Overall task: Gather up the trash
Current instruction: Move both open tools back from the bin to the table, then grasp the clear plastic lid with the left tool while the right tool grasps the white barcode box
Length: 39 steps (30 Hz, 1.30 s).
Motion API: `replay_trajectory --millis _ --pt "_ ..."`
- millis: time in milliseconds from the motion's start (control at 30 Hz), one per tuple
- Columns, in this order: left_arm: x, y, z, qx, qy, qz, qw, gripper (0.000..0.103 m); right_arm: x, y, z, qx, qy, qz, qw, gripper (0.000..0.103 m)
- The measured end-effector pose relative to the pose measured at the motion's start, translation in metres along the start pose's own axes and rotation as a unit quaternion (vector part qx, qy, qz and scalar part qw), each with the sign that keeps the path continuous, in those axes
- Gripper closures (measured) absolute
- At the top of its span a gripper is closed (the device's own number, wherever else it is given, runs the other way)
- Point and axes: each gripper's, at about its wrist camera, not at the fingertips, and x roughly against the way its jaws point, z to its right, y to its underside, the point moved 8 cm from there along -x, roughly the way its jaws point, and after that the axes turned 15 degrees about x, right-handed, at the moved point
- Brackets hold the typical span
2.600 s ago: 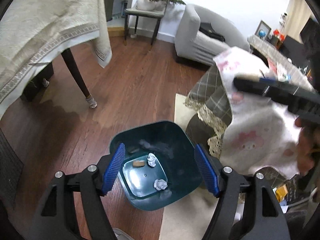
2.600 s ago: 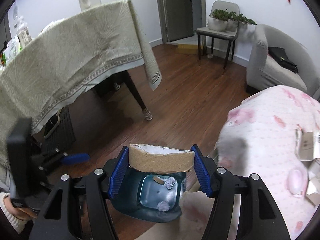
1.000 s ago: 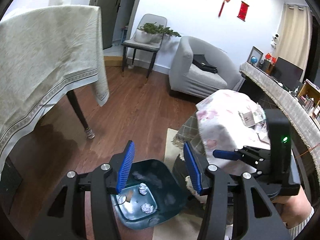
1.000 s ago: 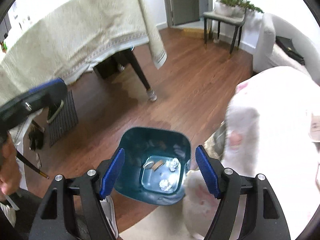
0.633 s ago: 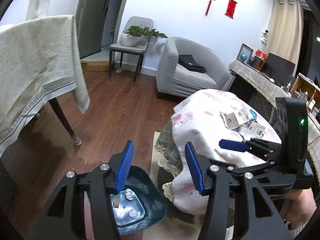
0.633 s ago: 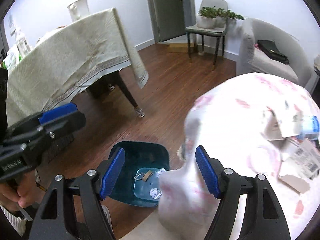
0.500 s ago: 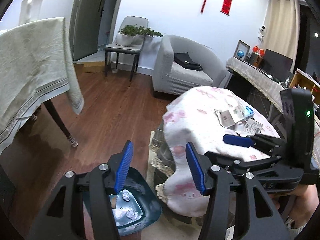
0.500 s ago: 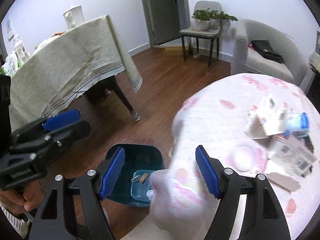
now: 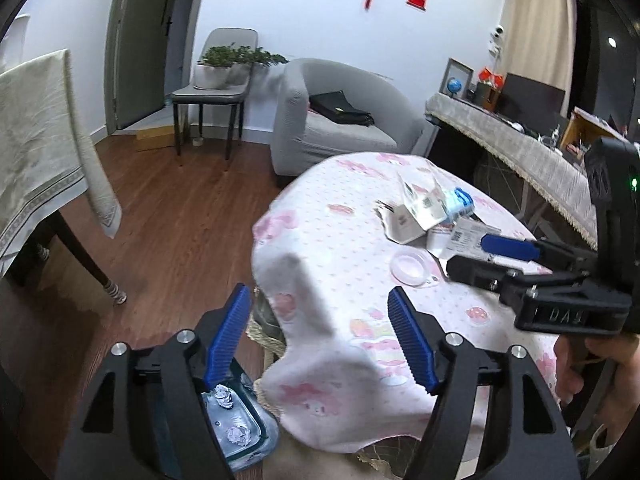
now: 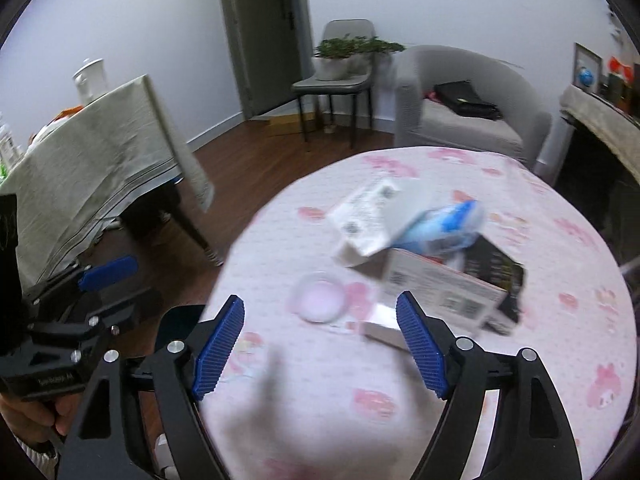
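Trash pile (image 10: pixel 424 248): cartons, papers, blue-capped bottle, heaped far right on the round pink-clothed table (image 10: pixel 500 380); long box lies crosswise, clear lid (image 10: pixel 319 297) nearer. Right gripper (image 10: pixel 320 344): jaws just widened, released, nothing between, pile straight ahead and closest to it. Left gripper (image 9: pixel 320 344): jaws just widened, empty, over the table's near edge, pile farther right. Bin (image 9: pixel 236 432): floor, lower left, beside the table, holding paper wads.

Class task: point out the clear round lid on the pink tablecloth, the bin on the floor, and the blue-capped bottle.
Lid (image 9: pixel 411 268), left wrist view, its clear centre.
Bin (image 9: pixel 236 416), left wrist view, its inner floor between two paper wads.
Bottle (image 9: pixel 460 200), left wrist view, its blue cap.
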Motion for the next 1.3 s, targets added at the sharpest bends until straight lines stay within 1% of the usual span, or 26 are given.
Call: replay_trajectory --millis 133,333,700,867,1033,1167,1200,1233,1300 --pt "-0.01 0.005 0.018 -0.015 0.01 -0.008 0.9998 0.024 0.005 0.003 0.019 -0.023 0.021 0.006 0.999 0.019" --pt "-0.028 0.01 0.04 -0.047 0.012 -0.017 0.9987 0.021 0.006 0.007 0.04 -0.044 0.045 0.002 0.998 0.017" --pt "-0.067 0.019 0.06 -0.076 0.025 -0.049 0.9956 0.02 0.001 0.004 0.062 -0.075 0.055 0.003 0.996 0.015" --pt "-0.085 0.018 0.065 -0.084 0.025 -0.058 0.9944 0.023 -0.005 0.004 0.065 -0.08 0.053 -0.008 0.995 0.015" --pt "-0.096 0.017 0.069 -0.103 0.019 -0.061 0.9926 0.032 -0.008 0.003 0.064 -0.074 0.052 -0.012 0.996 0.015" --pt "-0.103 0.015 0.073 -0.109 0.014 -0.058 0.9922 0.037 -0.012 0.004 0.062 -0.088 0.061 -0.014 0.994 0.015" --pt "-0.104 0.015 0.075 -0.114 0.013 -0.058 0.9917 0.038 -0.013 0.004 0.062 -0.088 0.065 -0.016 0.994 0.015" --pt "-0.105 0.014 0.075 -0.12 0.01 -0.055 0.9911 0.043 -0.014 0.004 0.061 -0.088 0.068 -0.017 0.994 0.015" --pt "-0.104 0.015 0.075 -0.125 0.009 -0.053 0.9907 0.048 -0.015 0.003 0.058 -0.087 0.074 -0.017 0.993 0.015"
